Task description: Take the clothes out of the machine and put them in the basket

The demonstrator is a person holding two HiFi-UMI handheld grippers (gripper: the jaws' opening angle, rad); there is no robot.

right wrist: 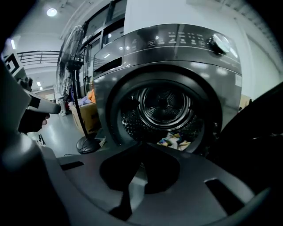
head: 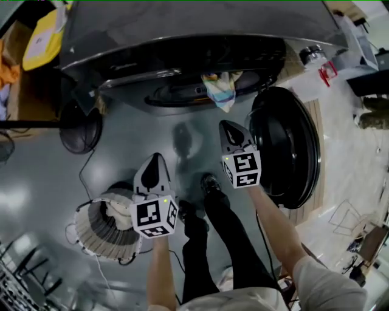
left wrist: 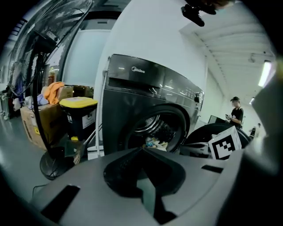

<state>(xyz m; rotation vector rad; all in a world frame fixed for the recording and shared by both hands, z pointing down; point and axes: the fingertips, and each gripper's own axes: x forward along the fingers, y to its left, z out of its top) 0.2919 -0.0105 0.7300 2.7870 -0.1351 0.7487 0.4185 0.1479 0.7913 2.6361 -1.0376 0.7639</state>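
Clothes (head: 220,88): crumpled multicoloured bundle hanging over drum lip of machine (head: 182,36), top centre. Right gripper (head: 230,126) just below bundle, not touching, jaws closed, empty. Left gripper (head: 157,161) lower left, jaws together, empty, beside basket (head: 91,243). Drum interior seen only in right gripper view, basket only in head view.

We see all three views dim and cool-toned, their edges bowed by wide lenses, and in both gripper views the corners fall to black. In the head view the glossy floor (head: 36,200) throws back pale patches of overhead light, and the machine (head: 200,30) carries a dull sheen on top. A strip lamp (left wrist: 266,73) flares white in the left gripper view, a round lamp (right wrist: 51,12) in the right gripper view, and in both the near foreground is soft.
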